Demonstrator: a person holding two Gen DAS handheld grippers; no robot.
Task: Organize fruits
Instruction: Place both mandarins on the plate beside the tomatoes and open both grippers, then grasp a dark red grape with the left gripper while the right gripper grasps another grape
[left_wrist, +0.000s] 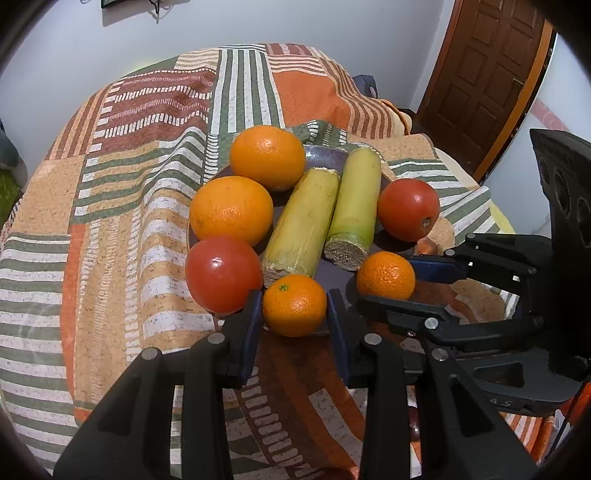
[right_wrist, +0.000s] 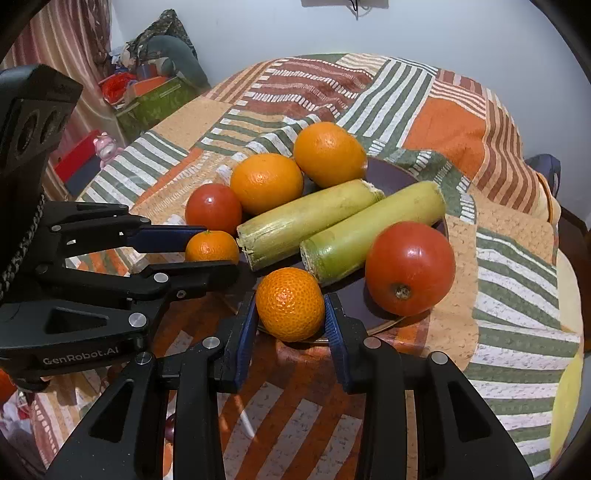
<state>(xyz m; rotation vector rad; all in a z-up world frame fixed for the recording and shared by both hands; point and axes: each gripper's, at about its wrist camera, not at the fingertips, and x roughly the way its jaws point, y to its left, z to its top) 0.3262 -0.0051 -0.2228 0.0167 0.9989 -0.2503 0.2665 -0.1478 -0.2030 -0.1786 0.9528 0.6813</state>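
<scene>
A dark plate holds two oranges, two tomatoes, two yellow-green sugarcane pieces and two mandarins. My left gripper is shut on the left mandarin at the plate's near rim. My right gripper is shut on the right mandarin, which also shows in the left wrist view. The left gripper and its mandarin show in the right wrist view too.
The table wears a striped patchwork cloth. A brown door stands at the back right. Boxes and clutter lie beyond the table's far left edge in the right wrist view.
</scene>
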